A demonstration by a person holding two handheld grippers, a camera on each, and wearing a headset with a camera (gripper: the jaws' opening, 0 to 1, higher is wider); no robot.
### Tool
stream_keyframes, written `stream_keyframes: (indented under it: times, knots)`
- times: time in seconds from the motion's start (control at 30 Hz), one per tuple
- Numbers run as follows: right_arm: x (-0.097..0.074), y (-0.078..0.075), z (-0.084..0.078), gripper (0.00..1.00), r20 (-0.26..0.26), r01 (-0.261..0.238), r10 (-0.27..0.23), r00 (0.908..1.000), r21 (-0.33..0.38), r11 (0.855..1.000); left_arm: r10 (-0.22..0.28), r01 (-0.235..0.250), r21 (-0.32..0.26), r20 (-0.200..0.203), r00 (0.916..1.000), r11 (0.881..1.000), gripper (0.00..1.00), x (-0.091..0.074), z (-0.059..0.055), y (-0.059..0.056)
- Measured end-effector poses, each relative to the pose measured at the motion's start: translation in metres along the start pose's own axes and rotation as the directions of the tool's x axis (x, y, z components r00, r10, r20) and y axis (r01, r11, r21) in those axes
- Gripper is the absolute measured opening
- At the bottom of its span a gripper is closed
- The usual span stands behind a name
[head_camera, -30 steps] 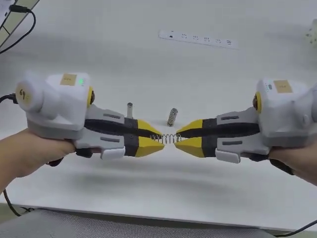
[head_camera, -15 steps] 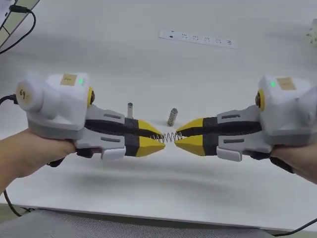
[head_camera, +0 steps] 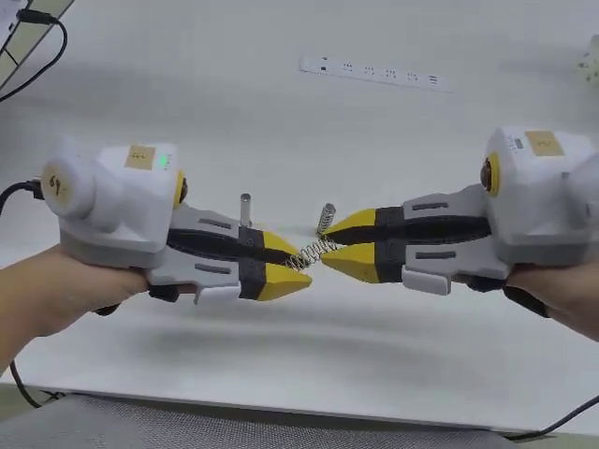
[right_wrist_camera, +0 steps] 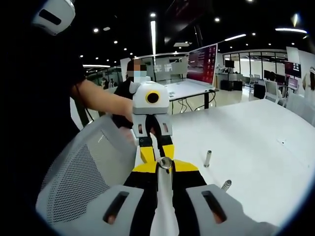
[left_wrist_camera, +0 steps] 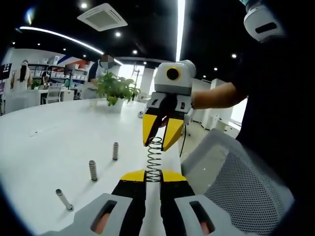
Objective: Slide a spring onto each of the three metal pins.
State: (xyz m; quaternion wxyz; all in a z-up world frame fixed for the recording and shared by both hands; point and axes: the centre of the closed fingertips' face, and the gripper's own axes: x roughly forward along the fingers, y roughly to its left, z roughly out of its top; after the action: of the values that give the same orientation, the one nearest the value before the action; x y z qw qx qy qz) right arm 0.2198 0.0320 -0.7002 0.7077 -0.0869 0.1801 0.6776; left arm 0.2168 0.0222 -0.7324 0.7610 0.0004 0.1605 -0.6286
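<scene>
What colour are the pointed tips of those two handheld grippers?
Bright yellow on both the left gripper and right gripper; clearest in the head view.

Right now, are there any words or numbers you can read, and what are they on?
No text here can be read for sure.
Left tan sticker, on the left gripper: too small to read.
Right tan sticker, on the right gripper: too small to read.
Round yellow badge, on the left gripper: a curly mark, blurred.
Marks on the power strip: too small.
Red screen: blurred.
</scene>
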Motion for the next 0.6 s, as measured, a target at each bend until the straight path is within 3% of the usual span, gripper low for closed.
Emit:
stream_keyframes:
  times: [0.23, 0.6]
  knots:
    - [0.002, -0.001, 0.009, 0.08, 0.045, 0.01, -0.011, 0.9989, 0.024, 1.0, 0.008, -0.008, 0.012, -0.007, 0.9999, 1.0, 0.02, 0.005, -0.001, 0.001]
    - [0.014, 0.002, 0.019, 0.08, 0.046, 0.01, -0.007, 0.9989, -0.056, 0.998, 0.004, -0.004, 0.022, -0.014, 0.9999, 1.0, 0.02, 0.007, 0.0, 0.001]
